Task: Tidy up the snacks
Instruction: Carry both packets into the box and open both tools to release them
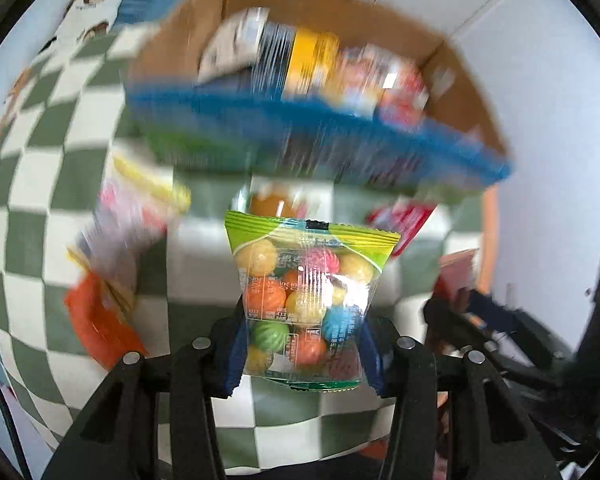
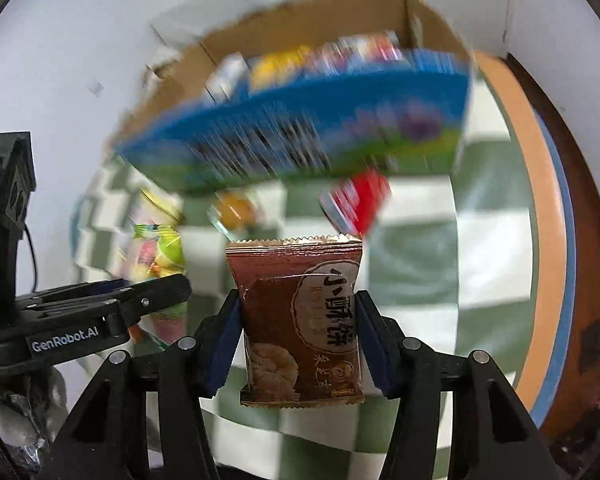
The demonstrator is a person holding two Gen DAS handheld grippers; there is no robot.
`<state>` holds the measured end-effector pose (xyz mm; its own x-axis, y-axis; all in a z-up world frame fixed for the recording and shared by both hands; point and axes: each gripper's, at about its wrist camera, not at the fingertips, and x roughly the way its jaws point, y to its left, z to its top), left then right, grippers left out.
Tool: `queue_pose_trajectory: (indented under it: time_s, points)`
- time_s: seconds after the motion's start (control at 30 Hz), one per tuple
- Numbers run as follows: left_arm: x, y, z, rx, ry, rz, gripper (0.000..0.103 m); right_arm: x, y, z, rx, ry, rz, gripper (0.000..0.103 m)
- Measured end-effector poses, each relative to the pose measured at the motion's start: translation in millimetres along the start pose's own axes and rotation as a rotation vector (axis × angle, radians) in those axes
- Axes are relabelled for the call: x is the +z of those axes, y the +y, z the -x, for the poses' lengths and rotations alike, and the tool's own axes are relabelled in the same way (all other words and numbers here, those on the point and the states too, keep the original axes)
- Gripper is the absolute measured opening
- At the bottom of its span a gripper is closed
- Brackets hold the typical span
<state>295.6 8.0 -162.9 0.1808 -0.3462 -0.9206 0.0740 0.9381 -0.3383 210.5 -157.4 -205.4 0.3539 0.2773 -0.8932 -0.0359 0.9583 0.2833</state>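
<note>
A bench under a green-and-white checked cloth (image 1: 40, 184) fills both views, set against a pale wall (image 2: 80, 32); most of the scene is smeared by blur.

Left wrist view: the left tongs (image 1: 306, 320) are closed on a clear candy bag (image 1: 306, 292) with a green top seal, full of coloured balls, held upright at centre frame between the blue pads (image 1: 236, 360), clear of the cloth. Behind it, across the upper half, stands an open cardboard box (image 1: 452, 80) with a blue printed front, holding several blurred packets (image 1: 300, 60). At left lie an orange packet (image 1: 96, 320) and a pink-and-yellow one (image 1: 132, 208); a red packet (image 1: 404, 220) lies right of centre, just below the box. The other tongs show at the right edge.

Right wrist view: the right tongs (image 2: 300, 332) grip a brown biscuit packet (image 2: 300, 320) upright at lower centre, pads pressed on its two sides. The box (image 2: 300, 128) tilts across the upper middle, with the red packet (image 2: 360, 204) just beneath it. At lower left, the left tongs (image 2: 168, 292) appear with the candy bag (image 2: 160, 252). The bench's rounded orange-and-blue edge (image 2: 548, 200) curves down the right side.
</note>
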Motion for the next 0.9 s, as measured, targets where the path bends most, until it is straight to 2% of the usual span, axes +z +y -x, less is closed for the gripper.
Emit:
queue_pose_trajectory:
  time_s: [0.1, 0.23, 0.4, 0.5, 0.67, 0.9]
  points:
    - [32.8, 21.6, 33.1, -0.014, -0.052, 0.008, 0.044, 38.9, 16.9, 17.5, 0.071, -0.055, 0.0, 0.058]
    - [76.3, 38.0, 52.7, 0.036, -0.084, 0.013, 0.044, 91.1, 45.2, 14.3, 0.109, -0.113, 0.006, 0.058]
    - [145.8, 71.7, 27.5, 0.092, -0.002, 0.057, 0.044, 150.2, 65.9, -13.0, 0.116, -0.107, 0.016, 0.058]
    - [169.7, 92.4, -4.6, 0.108, 0.059, 0.091, 0.044, 177.3, 74.5, -45.4, 0.099, -0.062, 0.013, 0.058]
    - [181.1, 102.0, -32.1, 0.154, 0.145, 0.109, 0.044, 196.2, 75.9, -82.0, 0.092, 0.002, -0.007, 0.058]
    - [170.5, 118.9, -55.8, 0.143, 0.239, 0.162, 0.045, 194.4, 75.9, -115.7, 0.095, 0.103, -0.022, 0.059]
